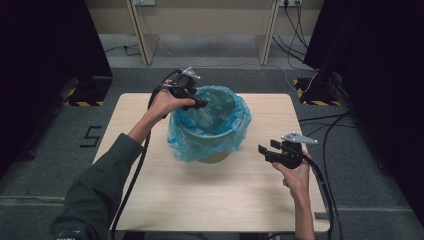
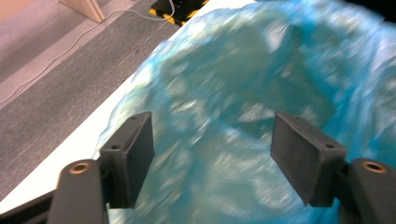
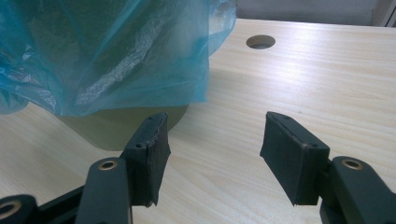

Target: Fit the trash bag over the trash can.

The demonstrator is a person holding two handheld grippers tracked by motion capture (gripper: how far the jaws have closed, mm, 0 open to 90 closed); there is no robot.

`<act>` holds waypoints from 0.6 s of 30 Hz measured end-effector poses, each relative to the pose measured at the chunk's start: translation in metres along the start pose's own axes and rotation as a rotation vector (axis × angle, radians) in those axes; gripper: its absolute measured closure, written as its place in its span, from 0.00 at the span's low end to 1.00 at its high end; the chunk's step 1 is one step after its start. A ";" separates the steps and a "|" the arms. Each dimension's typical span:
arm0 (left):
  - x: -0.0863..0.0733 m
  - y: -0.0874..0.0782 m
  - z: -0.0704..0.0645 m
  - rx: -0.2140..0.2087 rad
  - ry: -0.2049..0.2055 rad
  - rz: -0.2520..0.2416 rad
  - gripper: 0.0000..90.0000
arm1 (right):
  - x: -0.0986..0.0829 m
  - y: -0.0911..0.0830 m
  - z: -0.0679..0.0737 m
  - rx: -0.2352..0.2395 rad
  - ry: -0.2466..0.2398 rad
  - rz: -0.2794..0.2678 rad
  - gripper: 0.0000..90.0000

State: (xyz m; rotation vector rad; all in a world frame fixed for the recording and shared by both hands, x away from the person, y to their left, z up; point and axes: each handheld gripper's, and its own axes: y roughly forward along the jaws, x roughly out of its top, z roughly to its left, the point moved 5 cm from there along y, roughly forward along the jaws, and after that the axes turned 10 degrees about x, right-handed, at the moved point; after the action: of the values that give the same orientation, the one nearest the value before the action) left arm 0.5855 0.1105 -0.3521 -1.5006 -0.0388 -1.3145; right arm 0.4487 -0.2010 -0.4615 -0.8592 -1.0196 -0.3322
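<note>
A round bin lined with a blue plastic bag stands in the middle of the wooden table. The bag's edge hangs over the bin's rim and down its sides. My left gripper is at the bin's far left rim, its jaws reaching over the opening. In the left gripper view the gripper is open with the crumpled blue bag beyond its jaws. My right gripper hovers right of the bin, open and pointing at it; its own view shows the gripper empty, with the bag and bin base ahead.
A round cable hole is cut in the table behind the bin. Black cables trail from both grippers off the table's front edge. Dark stands with yellow-black striped bases flank the table, and a wooden frame stands on the grey floor beyond.
</note>
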 end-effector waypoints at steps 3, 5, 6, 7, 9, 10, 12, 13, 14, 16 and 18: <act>-0.005 0.002 0.013 0.076 -0.004 -0.013 0.36 | 0.000 0.001 0.001 0.003 -0.001 0.003 0.46; -0.008 0.007 0.018 0.102 -0.011 -0.012 0.35 | 0.000 0.002 0.001 0.004 0.001 0.003 0.46; -0.008 0.009 0.019 0.104 -0.018 -0.015 0.35 | 0.000 0.002 0.001 0.004 0.000 0.003 0.46; -0.010 0.011 0.020 0.109 -0.023 -0.014 0.35 | 0.000 0.002 0.001 0.004 -0.001 0.002 0.46; -0.014 0.016 0.023 0.140 -0.022 -0.008 0.35 | -0.001 0.002 0.001 0.003 -0.002 0.004 0.46; -0.017 0.020 0.024 0.143 -0.028 0.003 0.35 | -0.001 0.001 0.001 0.003 0.000 0.005 0.46; -0.020 0.024 0.025 0.142 -0.038 0.012 0.35 | -0.001 0.002 0.000 0.002 0.000 0.005 0.46; -0.021 0.025 0.025 0.124 -0.063 -0.002 0.35 | -0.001 0.002 0.001 0.003 0.002 0.006 0.46; -0.022 0.026 0.025 0.115 -0.075 -0.007 0.36 | -0.002 0.002 0.001 0.003 0.002 0.007 0.46; -0.022 0.026 0.024 0.116 -0.073 -0.005 0.37 | -0.002 0.002 0.000 0.004 0.003 0.009 0.46; -0.022 0.026 0.024 0.129 -0.078 0.005 0.38 | -0.002 0.003 0.000 0.003 0.001 0.011 0.46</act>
State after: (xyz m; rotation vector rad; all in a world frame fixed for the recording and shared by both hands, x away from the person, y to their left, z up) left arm 0.6102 0.1294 -0.3803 -1.4401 -0.1674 -1.2254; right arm 0.4490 -0.1994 -0.4647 -0.8617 -1.0137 -0.3224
